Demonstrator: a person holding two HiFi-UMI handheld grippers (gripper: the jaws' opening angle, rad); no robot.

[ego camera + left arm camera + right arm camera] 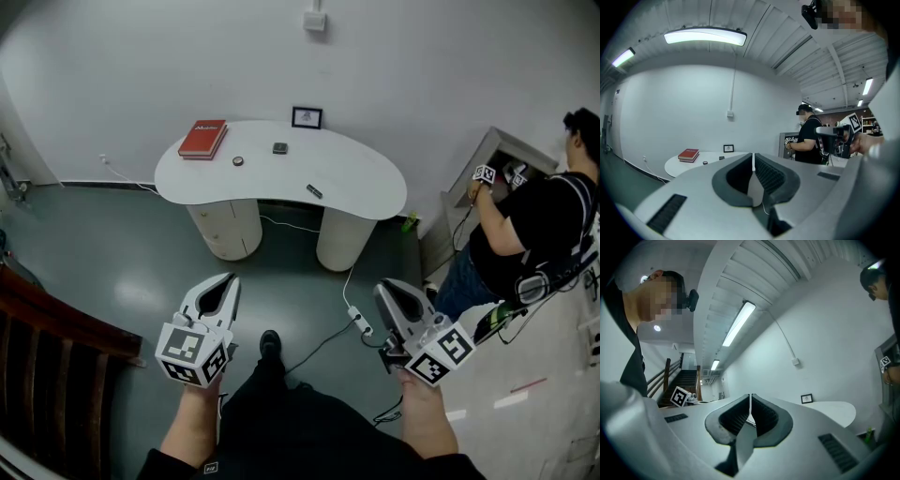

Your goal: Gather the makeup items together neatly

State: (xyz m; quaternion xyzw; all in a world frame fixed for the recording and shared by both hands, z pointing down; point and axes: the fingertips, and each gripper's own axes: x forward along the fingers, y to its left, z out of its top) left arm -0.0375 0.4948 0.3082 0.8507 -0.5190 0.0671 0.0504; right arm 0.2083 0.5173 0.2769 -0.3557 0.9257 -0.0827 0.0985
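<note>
Three small makeup items lie scattered on the white bench (361, 183), well ahead of both tongs: a round compact (238, 161), a dark square case (279, 148) and a slim dark stick (314, 191). The stick lies at a slant, its long axis running from far-left to near-right, and it is the piece closest to the right tongs (387, 291). The compact lies more in line with the left tongs (225, 284). Both tongs are pressed together with nothing between them, held over the floor short of the bench. Beyond the items stand a red book (203, 139) and a small picture frame (307, 117). No tray or box shows on the bench, so the gathering probably happens on its bare top.
</note>
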